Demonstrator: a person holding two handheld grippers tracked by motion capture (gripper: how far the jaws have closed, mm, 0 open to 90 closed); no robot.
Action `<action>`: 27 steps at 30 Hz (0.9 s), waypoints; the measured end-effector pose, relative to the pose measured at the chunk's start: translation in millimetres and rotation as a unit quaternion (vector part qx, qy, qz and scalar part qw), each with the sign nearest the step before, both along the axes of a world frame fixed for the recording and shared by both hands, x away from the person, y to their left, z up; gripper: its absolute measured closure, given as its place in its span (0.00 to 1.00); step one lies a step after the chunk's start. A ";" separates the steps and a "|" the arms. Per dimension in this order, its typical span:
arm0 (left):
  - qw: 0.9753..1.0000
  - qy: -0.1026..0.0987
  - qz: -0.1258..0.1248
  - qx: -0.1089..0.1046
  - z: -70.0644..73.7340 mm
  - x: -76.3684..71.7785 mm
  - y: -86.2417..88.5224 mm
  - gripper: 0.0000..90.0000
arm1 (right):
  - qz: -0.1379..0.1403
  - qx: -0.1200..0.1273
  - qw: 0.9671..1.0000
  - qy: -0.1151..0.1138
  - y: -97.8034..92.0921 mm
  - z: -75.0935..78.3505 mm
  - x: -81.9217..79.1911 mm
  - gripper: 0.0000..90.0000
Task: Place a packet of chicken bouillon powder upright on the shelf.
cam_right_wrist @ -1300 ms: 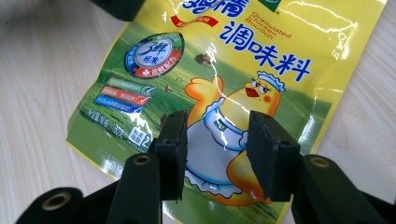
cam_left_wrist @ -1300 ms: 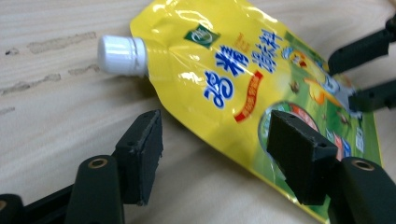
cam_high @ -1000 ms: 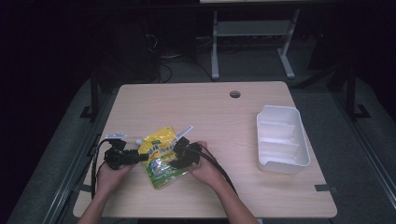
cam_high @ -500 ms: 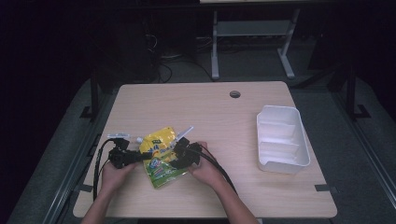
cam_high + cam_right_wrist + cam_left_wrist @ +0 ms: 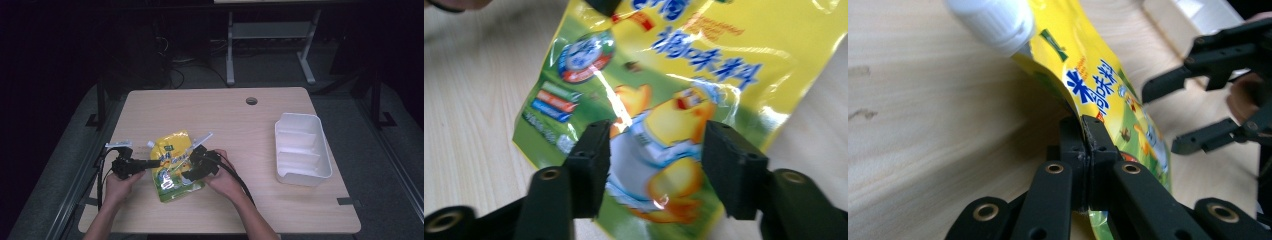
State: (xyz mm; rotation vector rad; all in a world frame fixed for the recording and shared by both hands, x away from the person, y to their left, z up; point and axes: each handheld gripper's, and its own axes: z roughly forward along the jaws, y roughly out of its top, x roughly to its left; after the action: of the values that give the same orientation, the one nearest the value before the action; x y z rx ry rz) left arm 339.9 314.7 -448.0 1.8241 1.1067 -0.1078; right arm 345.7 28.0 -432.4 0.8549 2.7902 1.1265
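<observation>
Dark floor all round, and on the pale wooden table [image 5: 250, 130] the yellow spout pouch [image 5: 176, 165] lies at about seven o'clock from the table's middle, white tray [image 5: 302, 150] well off at three o'clock. We've got the left gripper [image 5: 1087, 150] pinched tight on the pouch's side seam, while the right gripper [image 5: 654, 165] hovers with jaws apart over the printed face. It looks soft, floppy and slick, so we'd grab flat seams, not the belly.

Dim room (glare on pouch [image 5: 659, 100]).
</observation>
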 end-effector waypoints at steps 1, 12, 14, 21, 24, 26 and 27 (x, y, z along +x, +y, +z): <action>1.000 -0.014 -0.006 0.007 6.7 -2.9 -1.0 0.99 | -0.004 0.005 1.000 0.002 -2.6 1.8 0.7 0.42; 0.997 -0.061 -0.047 0.010 28.3 -15.0 -7.1 1.00 | -0.032 0.053 0.998 -0.007 -29.6 21.1 5.4 0.40; 0.996 -0.069 -0.058 0.009 31.6 -18.1 -10.2 1.00 | -0.036 0.062 0.997 -0.001 -33.7 23.3 9.5 0.40; 0.993 -0.089 -0.083 0.008 38.7 -22.7 -15.6 1.00 | -0.038 0.102 0.994 0.031 -38.8 22.0 21.9 0.45; 0.991 -0.094 -0.095 0.005 42.0 -24.6 -17.9 1.00 | -0.033 0.115 0.991 0.053 -40.4 19.0 25.5 0.56; 0.990 -0.099 -0.100 0.011 44.0 -25.8 -19.6 1.00 | -0.029 0.128 0.989 0.062 -41.8 19.0 26.1 0.62; 0.990 -0.099 -0.100 0.014 44.2 -26.0 -19.6 1.00 | -0.028 0.128 0.990 0.061 -42.4 19.8 25.8 0.65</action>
State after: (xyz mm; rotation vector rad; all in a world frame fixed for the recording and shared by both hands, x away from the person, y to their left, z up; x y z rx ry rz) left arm 313.9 295.1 -403.8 1.9222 0.7887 -0.0275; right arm 371.5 -14.4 -412.6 1.0501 2.7328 1.4937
